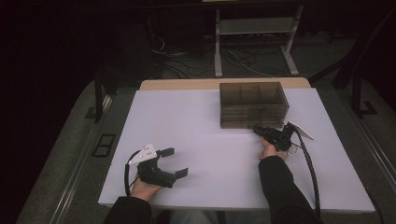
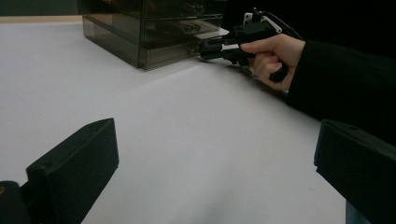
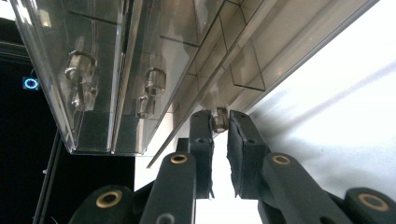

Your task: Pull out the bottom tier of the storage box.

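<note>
Smoked-plastic drawer box (image 1: pixel 253 104) stood at tabletop (image 1: pixel 201 140) far right. Right tool (image 3: pixel 219 122) pinched bottom drawer knob (image 3: pixel 218 118), lying low, likely for straight outward pull. Left tool (image 1: pixel 173 162) rested spread at near edge, clear of work.

At upper centre of the high view the drawer box (image 1: pixel 253 104) is smoky translucent brown with clear knobs (image 3: pixel 218 119), standing on a plain white desk (image 1: pixel 210 140) with a tan far edge, while both grippers' fingers (image 2: pixel 74 172) are matt black, the sleeves black too.
</note>
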`<state>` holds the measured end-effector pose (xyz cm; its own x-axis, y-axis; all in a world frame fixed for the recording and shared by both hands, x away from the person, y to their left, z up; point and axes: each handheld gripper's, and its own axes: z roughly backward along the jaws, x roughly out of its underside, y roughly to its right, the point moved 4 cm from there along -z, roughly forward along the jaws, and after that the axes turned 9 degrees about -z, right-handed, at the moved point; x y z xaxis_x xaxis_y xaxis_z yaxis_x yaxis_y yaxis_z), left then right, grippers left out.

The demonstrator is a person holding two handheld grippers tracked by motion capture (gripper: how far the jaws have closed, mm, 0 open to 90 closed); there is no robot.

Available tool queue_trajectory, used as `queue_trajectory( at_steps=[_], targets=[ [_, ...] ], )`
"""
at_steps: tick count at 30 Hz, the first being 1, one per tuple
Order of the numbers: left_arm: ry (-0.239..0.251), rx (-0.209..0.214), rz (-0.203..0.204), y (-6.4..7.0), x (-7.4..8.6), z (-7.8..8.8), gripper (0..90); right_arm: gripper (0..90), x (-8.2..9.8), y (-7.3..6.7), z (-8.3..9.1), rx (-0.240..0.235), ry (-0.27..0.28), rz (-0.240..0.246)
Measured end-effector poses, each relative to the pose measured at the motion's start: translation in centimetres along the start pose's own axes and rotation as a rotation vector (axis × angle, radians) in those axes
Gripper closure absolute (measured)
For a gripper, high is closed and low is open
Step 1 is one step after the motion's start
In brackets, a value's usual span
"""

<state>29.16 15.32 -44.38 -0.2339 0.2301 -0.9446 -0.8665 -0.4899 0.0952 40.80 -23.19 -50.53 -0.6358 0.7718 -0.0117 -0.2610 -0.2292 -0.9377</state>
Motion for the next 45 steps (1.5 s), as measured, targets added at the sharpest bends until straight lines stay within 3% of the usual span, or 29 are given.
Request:
queue_trajectory(
  at_steps=[19,29,35,45],
  targets=[
    [-0.003,-0.001,0.000,0.0,0.0,0.0,0.0,78.0,0.7,0.2,0.7,0.012,0.010,-0.007],
    [-0.004,-0.001,-0.001,0.0,0.0,0.0,0.0,74.3,1.0,-0.3,1.3,0.027,0.023,0.025],
    [-0.003,-0.001,-0.001,0.0,0.0,0.0,0.0,72.7,1.3,-0.6,1.5,0.015,-0.007,0.037],
    [-0.003,-0.001,-0.004,0.0,0.0,0.0,0.0,71.3,1.5,-2.3,2.6,0.012,-0.031,0.125]
  ],
)
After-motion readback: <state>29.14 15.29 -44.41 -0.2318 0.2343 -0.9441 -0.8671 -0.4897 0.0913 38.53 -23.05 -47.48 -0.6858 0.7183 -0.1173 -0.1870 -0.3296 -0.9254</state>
